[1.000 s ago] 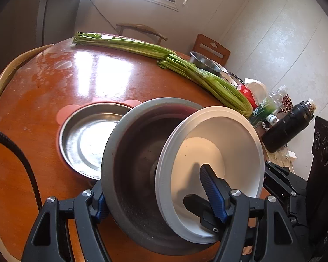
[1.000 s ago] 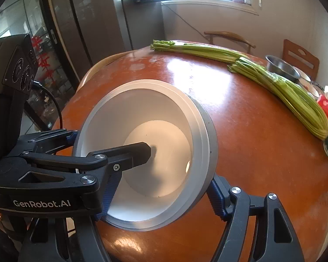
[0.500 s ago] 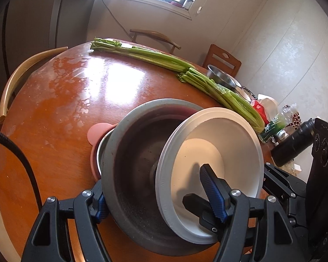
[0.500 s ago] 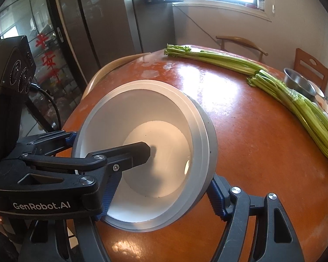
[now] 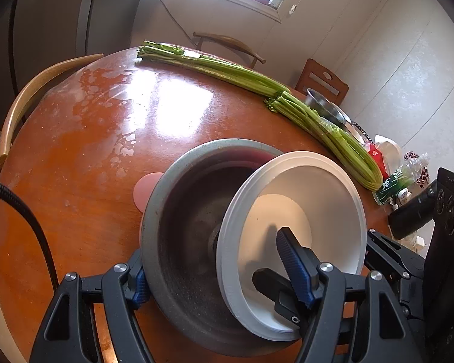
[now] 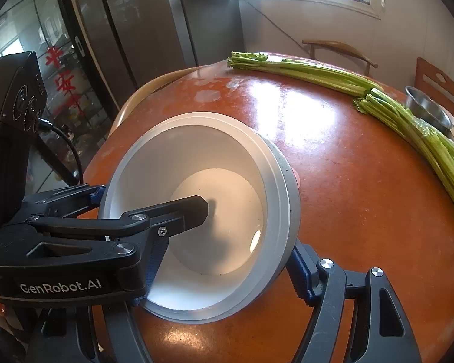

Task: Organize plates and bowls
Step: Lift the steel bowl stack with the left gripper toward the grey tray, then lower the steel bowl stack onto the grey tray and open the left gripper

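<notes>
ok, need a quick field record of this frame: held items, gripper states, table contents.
left gripper: shut on grey bowl, one finger outside the rim, one inside
right gripper: shut on white bowl, one finger inside, one outside
bowl relation: white bowl overlaps the grey bowl's opening, both tilted
beneath bowls: pink dish, mostly hidden
table: round, reddish wood, glossy
other items: celery bunches, steel bowl, black bottle
</notes>
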### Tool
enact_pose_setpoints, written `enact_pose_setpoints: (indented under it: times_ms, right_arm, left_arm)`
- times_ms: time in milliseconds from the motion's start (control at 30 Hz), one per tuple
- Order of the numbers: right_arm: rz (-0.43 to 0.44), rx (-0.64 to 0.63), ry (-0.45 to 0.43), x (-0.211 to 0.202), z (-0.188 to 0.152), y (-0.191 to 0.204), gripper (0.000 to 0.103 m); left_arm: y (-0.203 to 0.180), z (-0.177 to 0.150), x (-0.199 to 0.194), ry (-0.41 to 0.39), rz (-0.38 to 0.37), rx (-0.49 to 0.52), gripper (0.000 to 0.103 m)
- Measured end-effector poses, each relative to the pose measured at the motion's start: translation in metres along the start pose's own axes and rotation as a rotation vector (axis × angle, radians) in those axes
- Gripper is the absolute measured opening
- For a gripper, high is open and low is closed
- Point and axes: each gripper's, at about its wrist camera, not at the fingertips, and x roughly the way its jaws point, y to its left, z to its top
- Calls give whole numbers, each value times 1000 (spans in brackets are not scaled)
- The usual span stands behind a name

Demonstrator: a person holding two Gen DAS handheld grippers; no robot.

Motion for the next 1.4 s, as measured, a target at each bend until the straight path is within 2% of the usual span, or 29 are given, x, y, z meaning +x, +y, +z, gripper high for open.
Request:
enact_pose_setpoints:
  times_ms: [867, 1400]
  right_arm:
    - [-12, 12, 32, 16, 1, -7, 76]
    - [-58, -6, 0, 13, 3, -11, 76]
  left_arm:
    - [10, 5, 23, 35, 0, -11, 72]
    - [15, 9, 16, 7, 9, -14, 72]
